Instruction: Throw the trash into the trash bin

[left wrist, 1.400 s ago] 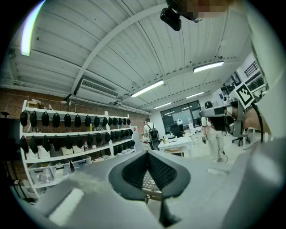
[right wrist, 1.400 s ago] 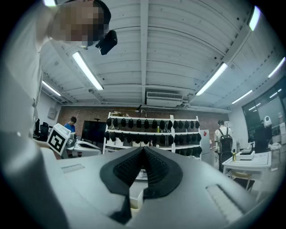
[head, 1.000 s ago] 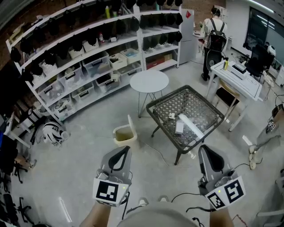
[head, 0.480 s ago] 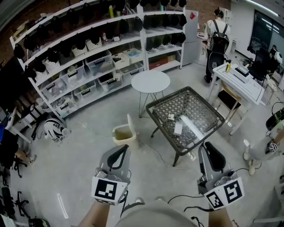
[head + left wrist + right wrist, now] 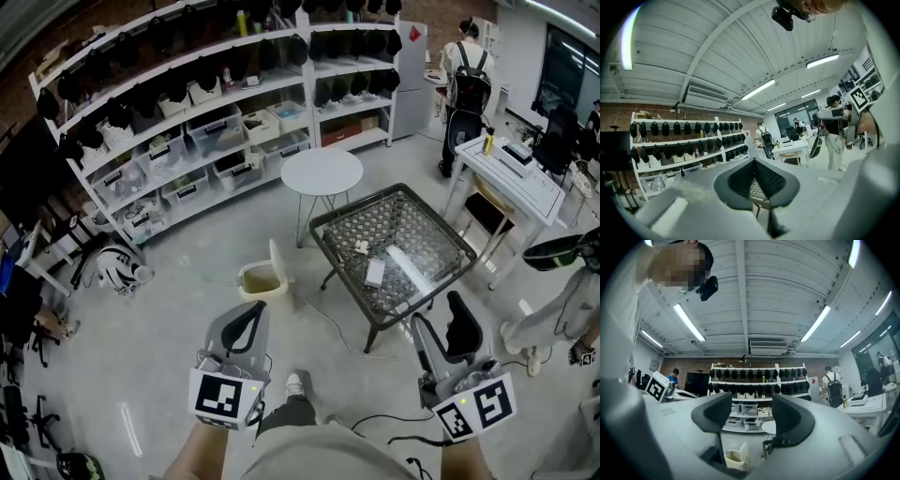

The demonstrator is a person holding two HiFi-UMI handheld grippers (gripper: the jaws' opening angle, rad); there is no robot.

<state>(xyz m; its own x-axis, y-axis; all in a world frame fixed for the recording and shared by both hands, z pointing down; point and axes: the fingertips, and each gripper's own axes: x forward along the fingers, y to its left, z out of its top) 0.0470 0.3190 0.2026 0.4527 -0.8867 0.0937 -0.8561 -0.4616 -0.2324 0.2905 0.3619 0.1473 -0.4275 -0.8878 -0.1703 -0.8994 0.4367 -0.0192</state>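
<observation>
The trash lies on the wicker-topped table (image 5: 441, 232): a long white tube (image 5: 411, 268), a flat white piece (image 5: 375, 273) and a small scrap (image 5: 361, 247). The cream trash bin (image 5: 262, 279) stands on the floor left of the table, lid up, and also shows low in the right gripper view (image 5: 733, 457). My left gripper (image 5: 251, 316) is held level near the bin's side, shut and empty (image 5: 757, 177). My right gripper (image 5: 441, 317) hovers short of the table's near corner; its jaws have just been opening and stand open with nothing between them (image 5: 752, 416).
A round white table (image 5: 322, 172) stands behind the wicker table. Long shelves (image 5: 187, 141) line the back wall. A white desk (image 5: 506, 171) and a person with a backpack (image 5: 467, 70) are at the far right; another person (image 5: 562, 300) stands close on the right. Cables (image 5: 375, 419) cross the floor.
The right gripper's jaws have parted from shut to open. Both grippers have drifted a little toward the table. A person has come into view at the right edge.
</observation>
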